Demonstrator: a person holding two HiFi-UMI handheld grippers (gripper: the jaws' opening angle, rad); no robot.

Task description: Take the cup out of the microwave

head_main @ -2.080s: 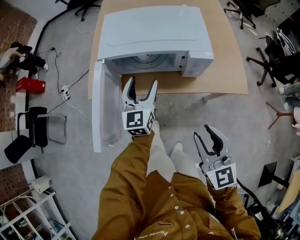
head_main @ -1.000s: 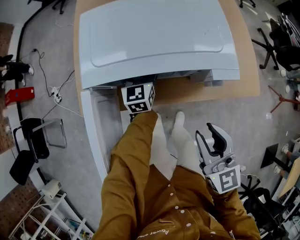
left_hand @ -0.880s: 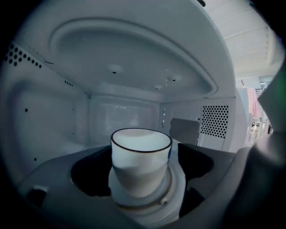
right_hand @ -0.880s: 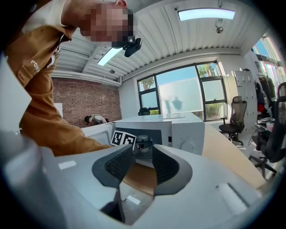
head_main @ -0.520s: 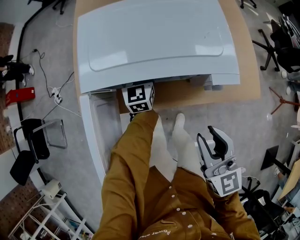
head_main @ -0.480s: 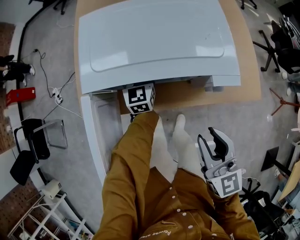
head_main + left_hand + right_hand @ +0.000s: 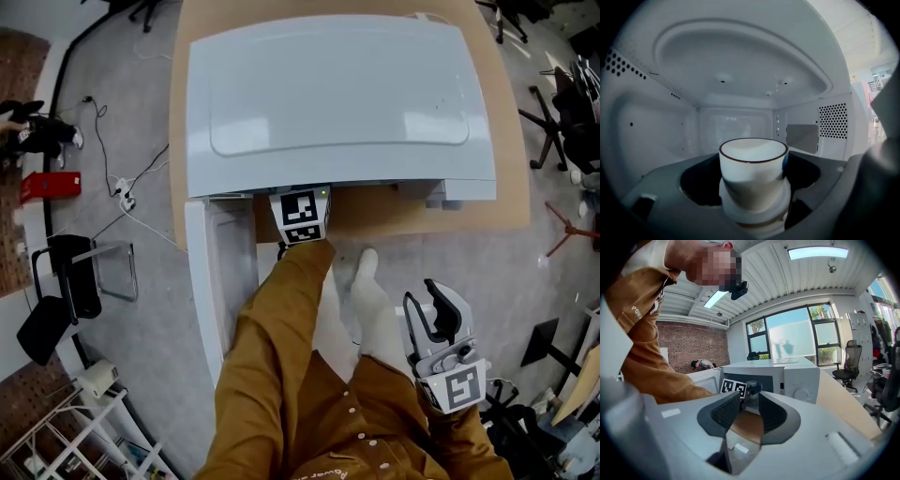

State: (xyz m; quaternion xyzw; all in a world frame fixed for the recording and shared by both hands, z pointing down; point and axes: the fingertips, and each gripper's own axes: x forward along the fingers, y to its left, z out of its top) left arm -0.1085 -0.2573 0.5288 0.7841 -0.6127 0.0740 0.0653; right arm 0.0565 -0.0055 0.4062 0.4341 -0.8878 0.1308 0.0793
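A white cup with a dark rim and a blue mark on its right side stands on the turntable inside the white microwave. My left gripper is reached into the cavity. Its jaws stand either side of the cup and are closing, with dark gaps still showing beside it. In the head view only its marker cube shows at the oven's mouth. My right gripper hangs low beside the person's legs. Its jaws are closing slowly with nothing between them, and its pads stay apart.
The microwave door is swung open to the left, toward the person. The oven sits on a wooden table. Office chairs stand at the right, with cables and a black chair on the floor at the left.
Two seconds ago my left gripper hung open in front of the oven; now its jaws are inside and only the cube shows. The right gripper has stayed low at the right.
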